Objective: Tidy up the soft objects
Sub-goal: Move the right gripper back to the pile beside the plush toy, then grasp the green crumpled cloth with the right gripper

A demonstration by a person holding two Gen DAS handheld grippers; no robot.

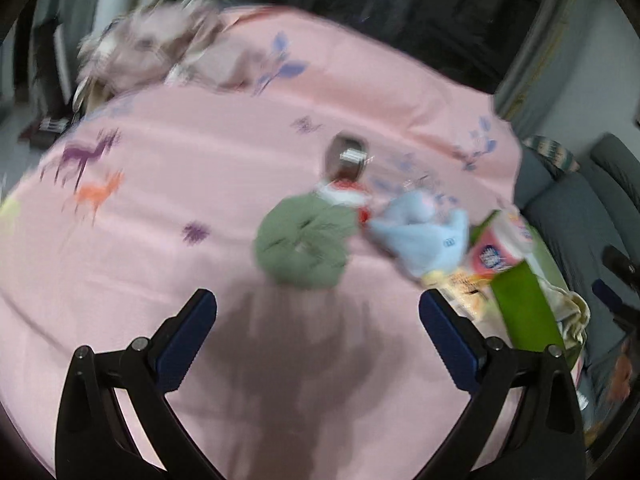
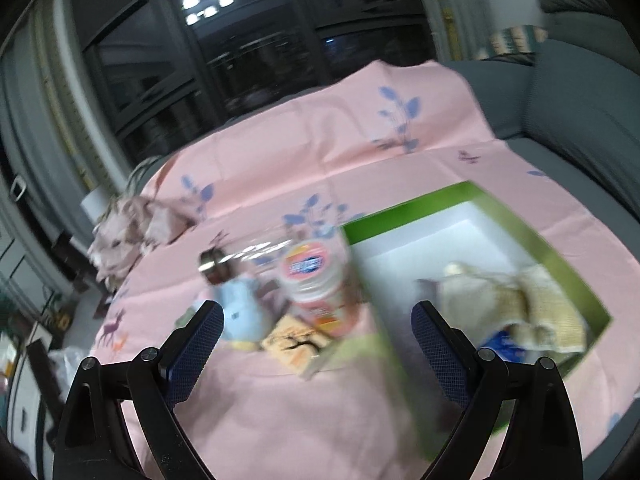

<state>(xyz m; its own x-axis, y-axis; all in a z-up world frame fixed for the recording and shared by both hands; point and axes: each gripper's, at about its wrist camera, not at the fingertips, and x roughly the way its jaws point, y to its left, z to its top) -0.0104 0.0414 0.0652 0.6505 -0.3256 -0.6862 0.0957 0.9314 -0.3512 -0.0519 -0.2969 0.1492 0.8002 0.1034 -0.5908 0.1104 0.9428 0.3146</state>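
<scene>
The left gripper (image 1: 318,312) has its fingers spread wide and empty above the pink cloth (image 1: 180,208) on the table. Just ahead lies a round green soft thing (image 1: 304,246), no clear long axis; a light blue plush (image 1: 424,236) lies beside it to the right, its long axis running across the view. The right gripper (image 2: 317,322) is likewise released, hovering at the near edge of the green-rimmed box (image 2: 560,256), where cream knitted cloth (image 2: 516,304) lies. A pink-labelled tub (image 2: 316,284) stands left of the box; its writing is blurred. Open cloth lies nearest both grippers.
</scene>
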